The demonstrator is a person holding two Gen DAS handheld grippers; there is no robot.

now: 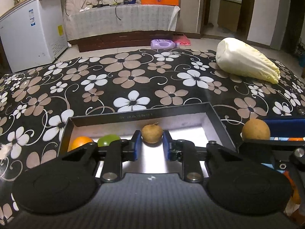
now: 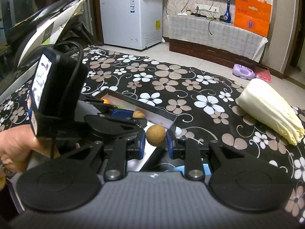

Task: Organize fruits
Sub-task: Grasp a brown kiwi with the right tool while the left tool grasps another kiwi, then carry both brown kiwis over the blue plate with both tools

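Left wrist view: your left hand-held gripper [image 1: 152, 143] is clenched on a small brown fruit [image 1: 152, 133], both blue pads touching its sides, and holds it over the white floor of the box [image 1: 219, 122]. An orange [image 1: 81, 142] and a green fruit [image 1: 108, 140] already lie in the box's near left corner, side by side. Right wrist view: your right hand-held gripper [image 2: 155, 143] grasps a second brown fruit [image 2: 156, 135], which sits just outside the box's corner, over the flowered tabletop [image 2: 171, 80].

Risks from here. Each fruit is round and caught only at its widest part near the pad tips; a tilt or a slight slackening would likely let it roll out, and the right one would fall on the tabletop, not in the box. The two grippers are close together at the box's right wall, so moving the right one in while the left is in the way could knock them together or shove the box. Releasing the left fruit from a height may send it rolling into the orange and green fruit. The cabbage [image 1: 247, 63] lies well apart at the far right and is no obstacle.

Writing. The box's inner far wall carries a line of small pale print, apparently size figures, too blurred to read with certainty. The labels on the white freezer [image 2: 131, 17] and the orange carton [image 2: 251, 17] are illegible.
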